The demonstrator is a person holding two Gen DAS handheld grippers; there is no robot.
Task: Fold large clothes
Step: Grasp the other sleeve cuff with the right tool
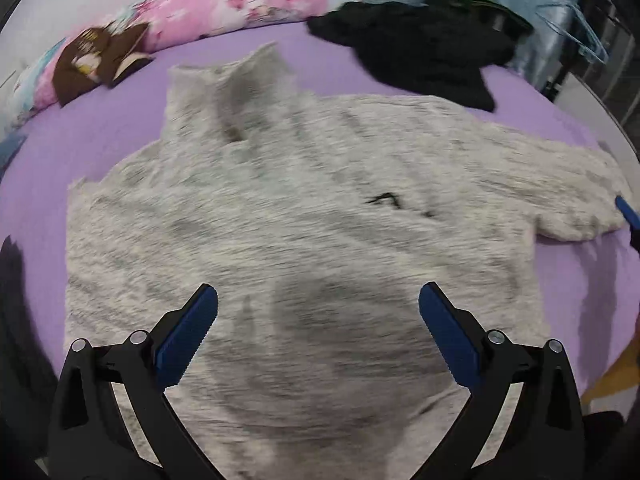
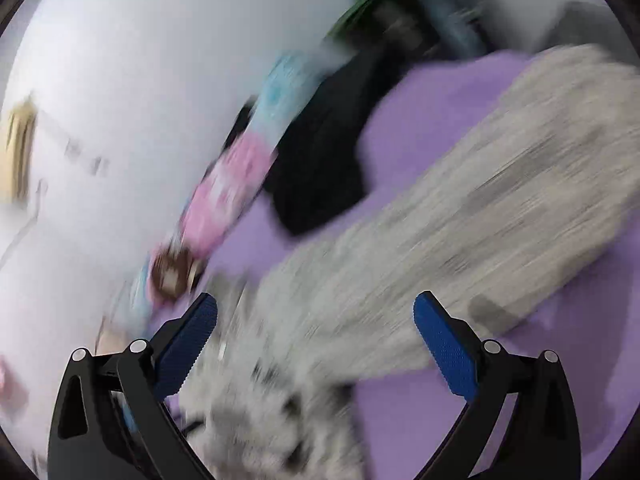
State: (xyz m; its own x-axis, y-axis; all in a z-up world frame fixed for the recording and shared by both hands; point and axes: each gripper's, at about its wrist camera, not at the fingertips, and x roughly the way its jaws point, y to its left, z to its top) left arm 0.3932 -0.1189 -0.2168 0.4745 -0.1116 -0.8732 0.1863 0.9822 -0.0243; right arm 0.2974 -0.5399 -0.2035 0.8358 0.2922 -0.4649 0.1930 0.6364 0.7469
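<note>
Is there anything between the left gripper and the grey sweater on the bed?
Nothing visible. The left gripper hangs open right over the sweater, with only air between. The black clothes lie beyond the sweater, not in the way.

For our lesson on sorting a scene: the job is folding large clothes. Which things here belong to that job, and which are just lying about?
Belongs to the job:
grey fuzzy sweater
left gripper, open
right gripper, open

Just lying about:
black garment
pink and blue printed pillow
blue hangers

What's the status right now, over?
Left tool open, empty. Right tool open, empty. Grey sweater spread on purple bed, unfolded. Black garment beside it, clear of sweater.
</note>
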